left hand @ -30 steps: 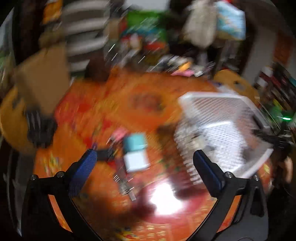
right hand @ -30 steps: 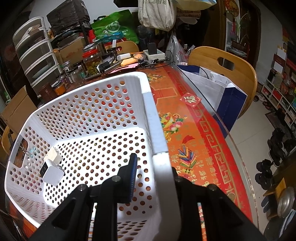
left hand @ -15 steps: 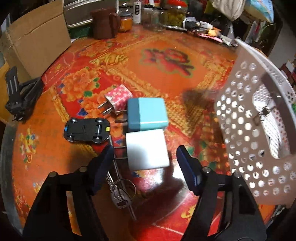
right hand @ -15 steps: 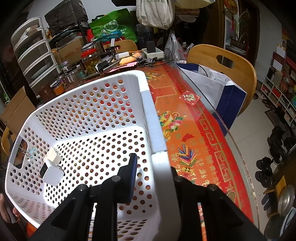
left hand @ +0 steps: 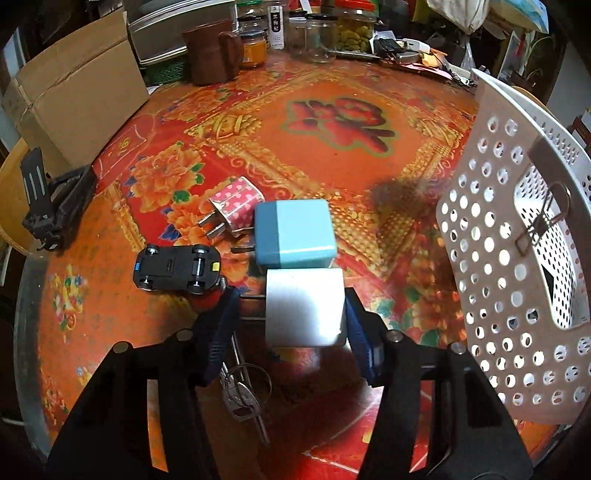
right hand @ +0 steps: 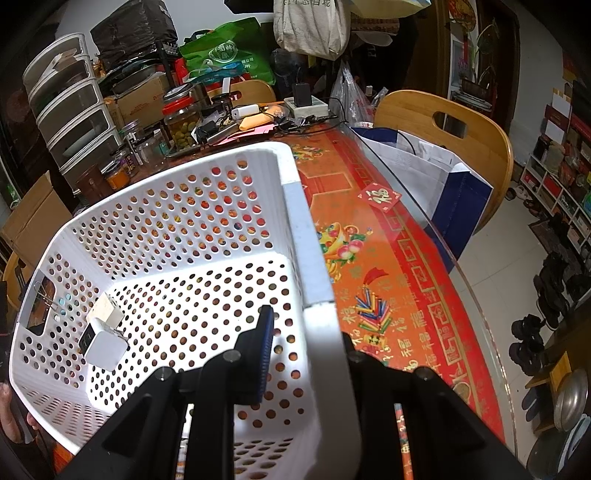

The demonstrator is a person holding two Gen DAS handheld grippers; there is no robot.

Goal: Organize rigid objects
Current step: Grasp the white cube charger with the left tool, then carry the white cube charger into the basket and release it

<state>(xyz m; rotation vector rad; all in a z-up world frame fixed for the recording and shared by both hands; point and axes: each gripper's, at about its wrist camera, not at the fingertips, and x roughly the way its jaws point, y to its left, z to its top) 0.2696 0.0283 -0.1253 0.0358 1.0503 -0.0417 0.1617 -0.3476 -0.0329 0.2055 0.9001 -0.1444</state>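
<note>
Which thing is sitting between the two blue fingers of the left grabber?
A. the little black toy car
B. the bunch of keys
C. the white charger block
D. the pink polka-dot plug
C: in the left wrist view the left gripper has its fingers on either side of the white charger block, while the black toy car, pink polka-dot plug and keys lie outside them.

A brown cardboard box (left hand: 79, 99) is sitting at the far left edge of the red floral worktop (left hand: 332, 122), with a dark brown ceramic mug (left hand: 212, 55) and glass jars of preserves (left hand: 349, 31) standing behind it. A wooden chair (right hand: 447, 129) is standing beside the worktop, holding a white-and-blue bag (right hand: 436, 177).
</note>
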